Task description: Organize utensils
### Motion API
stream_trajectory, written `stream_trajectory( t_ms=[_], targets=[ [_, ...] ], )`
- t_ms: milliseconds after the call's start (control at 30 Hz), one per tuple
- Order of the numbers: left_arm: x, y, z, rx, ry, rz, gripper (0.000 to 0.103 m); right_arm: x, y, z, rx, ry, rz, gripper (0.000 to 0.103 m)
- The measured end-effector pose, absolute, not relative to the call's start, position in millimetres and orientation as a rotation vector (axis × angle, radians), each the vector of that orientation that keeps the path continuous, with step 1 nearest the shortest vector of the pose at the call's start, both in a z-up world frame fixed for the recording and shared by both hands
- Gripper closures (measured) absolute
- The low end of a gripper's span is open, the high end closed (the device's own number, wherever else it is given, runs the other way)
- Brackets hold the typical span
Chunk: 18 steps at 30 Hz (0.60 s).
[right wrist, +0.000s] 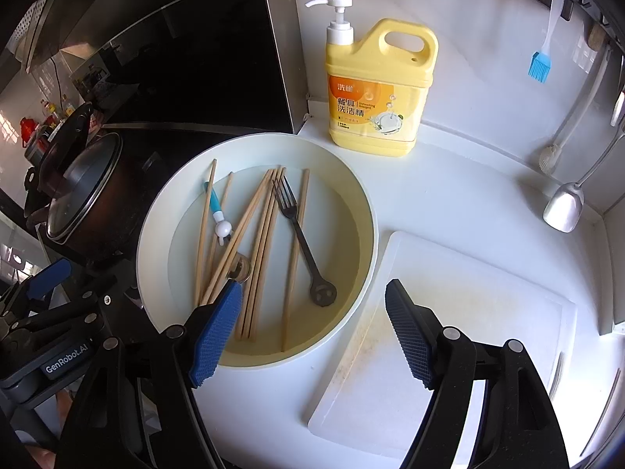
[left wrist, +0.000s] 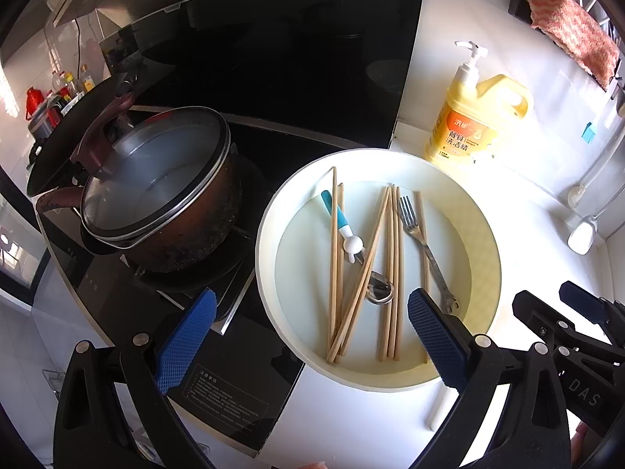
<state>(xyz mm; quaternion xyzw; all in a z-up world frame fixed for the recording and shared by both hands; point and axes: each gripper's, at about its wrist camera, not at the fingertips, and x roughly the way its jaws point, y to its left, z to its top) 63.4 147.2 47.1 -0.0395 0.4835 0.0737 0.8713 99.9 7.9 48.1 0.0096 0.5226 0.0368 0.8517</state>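
Observation:
A round white basin (left wrist: 484,242) (right wrist: 363,203) sits on the white counter. In it lie several wooden chopsticks (left wrist: 334,258) (right wrist: 265,230), a metal fork (left wrist: 424,246) (right wrist: 300,234) and a spoon with a blue and white handle (left wrist: 343,226) (right wrist: 216,211). My left gripper (left wrist: 312,336) is open and empty, just above the basin's near left rim. My right gripper (right wrist: 312,332) is open and empty, above the basin's near right rim and the cutting board. The right gripper also shows in the left wrist view (left wrist: 578,312).
A brown lidded pot (left wrist: 164,199) (right wrist: 86,195) stands on the black stove left of the basin. A yellow dish soap bottle (left wrist: 468,117) (right wrist: 375,86) stands behind it. A white cutting board (right wrist: 468,332) lies to the right. Ladles (right wrist: 562,203) and a blue brush (right wrist: 541,62) hang at the wall.

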Motion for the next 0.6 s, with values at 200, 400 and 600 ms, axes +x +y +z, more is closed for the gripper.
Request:
stream_trajectory(
  t_ms=[200,400,600],
  targets=[
    [62.9,147.0,47.6,-0.085,1.011,0.155,0.006,100.9,8.2,48.4,0.017,1.100,0.077,0.031],
    [62.7,147.1,48.2,-0.085,1.010,0.155,0.006,100.4,9.1,48.2,0.018,1.100,0.076,0.031],
    [63.9,149.5,49.4,-0.088,1.009,0.156,0.006,101.2,9.3,48.7,0.014,1.100,0.078,0.031]
  ],
)
